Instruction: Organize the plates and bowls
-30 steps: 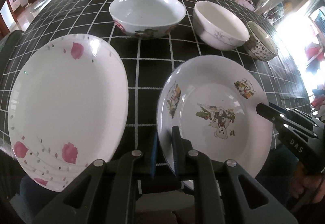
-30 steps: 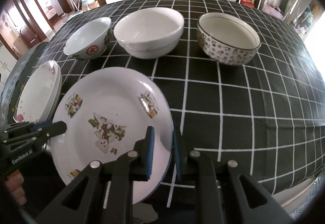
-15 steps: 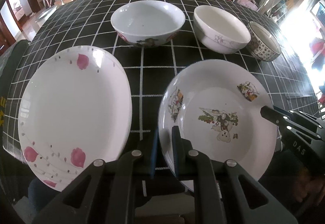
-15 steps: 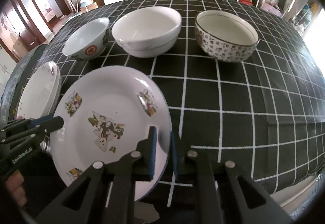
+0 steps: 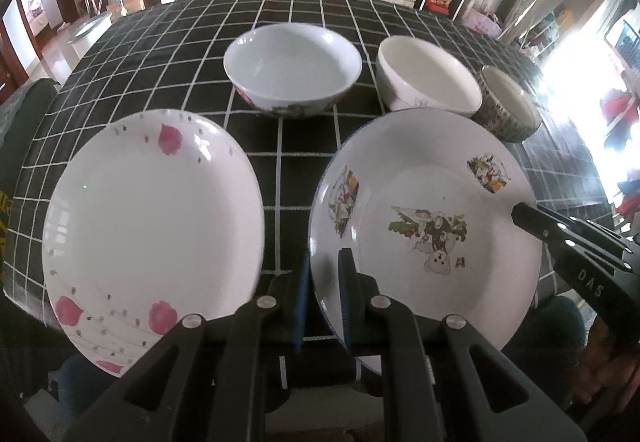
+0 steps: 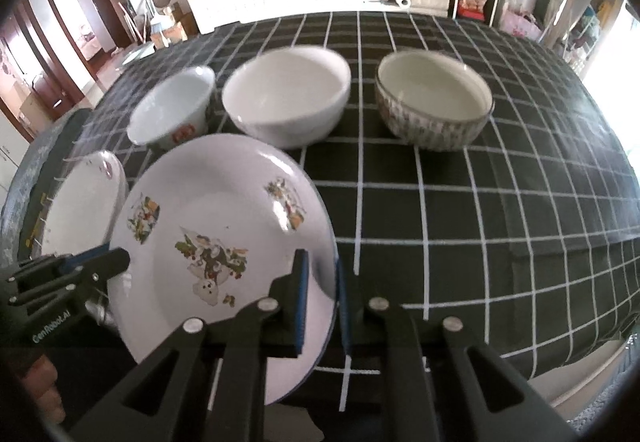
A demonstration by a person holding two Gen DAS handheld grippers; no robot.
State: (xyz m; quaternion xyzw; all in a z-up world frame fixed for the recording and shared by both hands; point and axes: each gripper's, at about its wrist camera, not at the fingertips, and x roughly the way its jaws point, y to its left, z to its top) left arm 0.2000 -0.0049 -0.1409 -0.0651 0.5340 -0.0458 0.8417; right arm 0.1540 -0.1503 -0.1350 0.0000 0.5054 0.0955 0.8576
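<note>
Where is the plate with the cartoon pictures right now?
The cartoon plate is at the near table edge, pinched on opposite rims by the left gripper and right gripper, right of the pink-flowered plate and in front of the bowls.

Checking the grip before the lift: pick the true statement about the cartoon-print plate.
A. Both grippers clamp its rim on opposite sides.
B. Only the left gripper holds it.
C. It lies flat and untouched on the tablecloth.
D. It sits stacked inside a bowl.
A: the left gripper pinches the cartoon-print plate at one edge, and the right gripper pinches the opposite edge.
</note>
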